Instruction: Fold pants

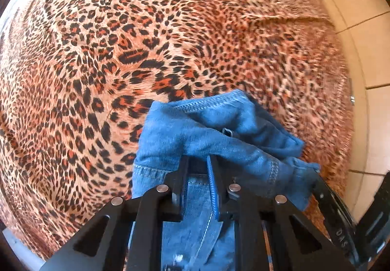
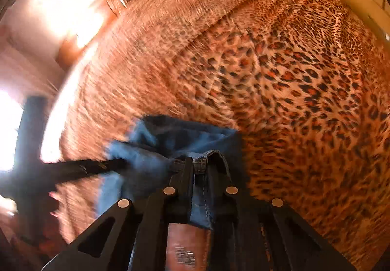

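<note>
Pants (image 1: 214,129) bunched, hanging over leopard-print bedspread (image 1: 121,51), denim pinched in both claws. Left claw (image 1: 198,168) & right claw (image 2: 199,168) nearly closed on waistband fabric. Risk: thin bite slips w/ fast swing, fold lands crooked.

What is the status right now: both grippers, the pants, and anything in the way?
Left gripper shut on blue denim pants. Right gripper shut on same pants. Pants bunched above leopard-print cover. Nothing in the way on the cover.

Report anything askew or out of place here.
Only the pants look untidy: the blue denim hangs bunched and twisted between the left gripper and right gripper, above the leopard-print cover. No damage shows.
</note>
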